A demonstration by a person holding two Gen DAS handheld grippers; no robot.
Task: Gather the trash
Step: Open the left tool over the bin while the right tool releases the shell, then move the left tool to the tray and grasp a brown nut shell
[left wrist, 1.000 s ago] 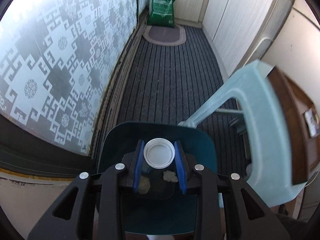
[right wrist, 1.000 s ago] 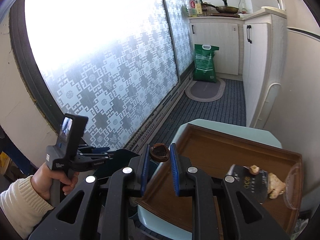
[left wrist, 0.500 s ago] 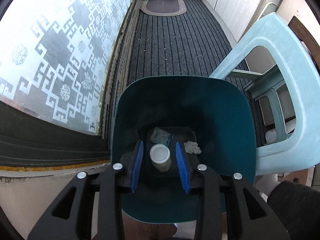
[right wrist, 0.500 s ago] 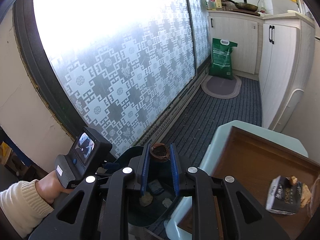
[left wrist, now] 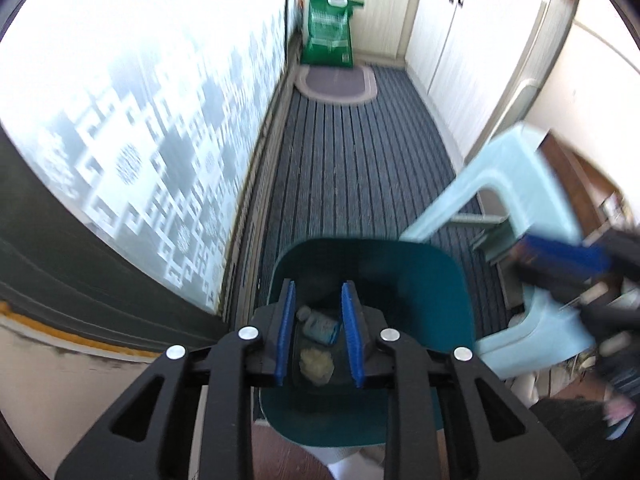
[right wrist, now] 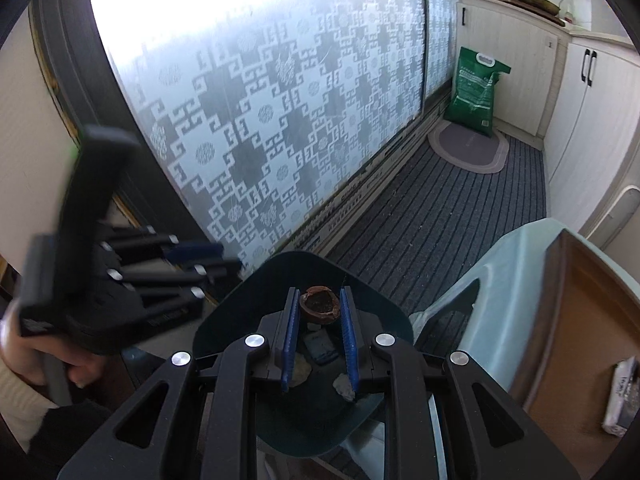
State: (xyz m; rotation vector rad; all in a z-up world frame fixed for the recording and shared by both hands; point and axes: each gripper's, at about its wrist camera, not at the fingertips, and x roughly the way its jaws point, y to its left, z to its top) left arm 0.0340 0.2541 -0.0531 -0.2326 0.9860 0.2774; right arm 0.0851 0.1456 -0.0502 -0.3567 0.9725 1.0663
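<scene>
My right gripper [right wrist: 320, 294] is shut on a brown hollow shell [right wrist: 320, 305] and holds it over the open teal bin [right wrist: 304, 258]. In the left wrist view my left gripper [left wrist: 318, 300] hangs over the same bin [left wrist: 400, 264]; its jaws are closing with nothing between the pads. At the bottom of the bin lie a white-capped little bottle [left wrist: 304, 313], a blue wrapper [left wrist: 322, 326] and a crumpled wad [left wrist: 317, 364]. The right gripper [left wrist: 560, 258] shows blurred at the right of the left wrist view. The left gripper [right wrist: 188, 256], held by a hand, shows blurred at the left of the right wrist view.
A pale blue plastic stool [right wrist: 516, 280] stands right of the bin and carries a brown tray [right wrist: 580, 300] with a packet [right wrist: 622, 396] on it. A patterned glass door [right wrist: 260, 120] runs along the left. A striped mat, a green sack [right wrist: 474, 92] and white cupboards lie beyond.
The left gripper let go of the white-capped bottle, which now lies in the bin, and then drew back. The right gripper carried the brown shell from over the tray down over the bin.
</scene>
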